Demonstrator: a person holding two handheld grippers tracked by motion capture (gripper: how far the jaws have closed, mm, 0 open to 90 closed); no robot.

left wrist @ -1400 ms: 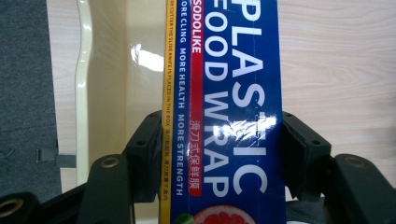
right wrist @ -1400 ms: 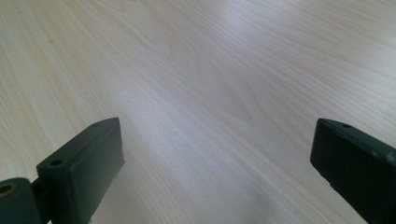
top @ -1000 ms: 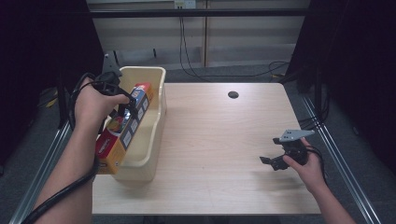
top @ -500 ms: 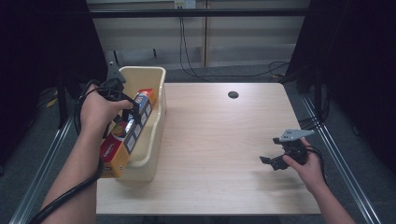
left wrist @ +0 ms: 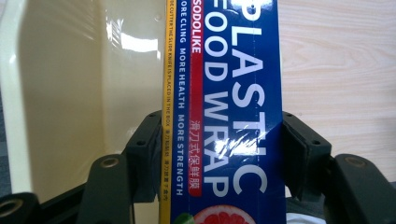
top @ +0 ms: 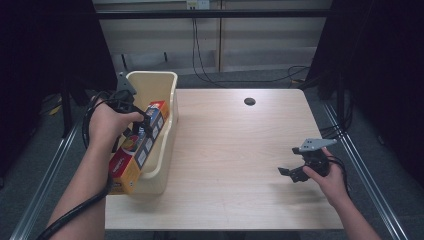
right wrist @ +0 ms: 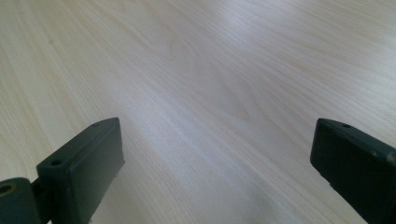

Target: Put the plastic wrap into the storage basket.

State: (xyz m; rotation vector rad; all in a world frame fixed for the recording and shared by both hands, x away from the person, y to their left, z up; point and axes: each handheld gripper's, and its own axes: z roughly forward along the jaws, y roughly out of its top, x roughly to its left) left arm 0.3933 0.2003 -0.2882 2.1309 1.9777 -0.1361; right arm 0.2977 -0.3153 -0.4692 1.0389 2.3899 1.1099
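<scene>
High view shows the left gripper [top: 142,125] with its jaws clamped across the plastic wrap box [top: 137,150], whose long axis runs from seven to one o'clock inside the cream bin [top: 167,130], while the open-jawed right gripper [top: 290,172] idles over the counter [top: 235,150] at four o'clock.

The light wooden counter [top: 225,150] lies bare from its middle to its right edge, so a hand can pass there freely. Along the left edge the cream plastic bin [top: 165,125] stands in the way, and the long blue-and-orange cardboard box of plastic wrap [top: 137,150] slants across its inside, narrowing the room there. A small dark round hole [top: 249,101] sits near the far edge.
</scene>
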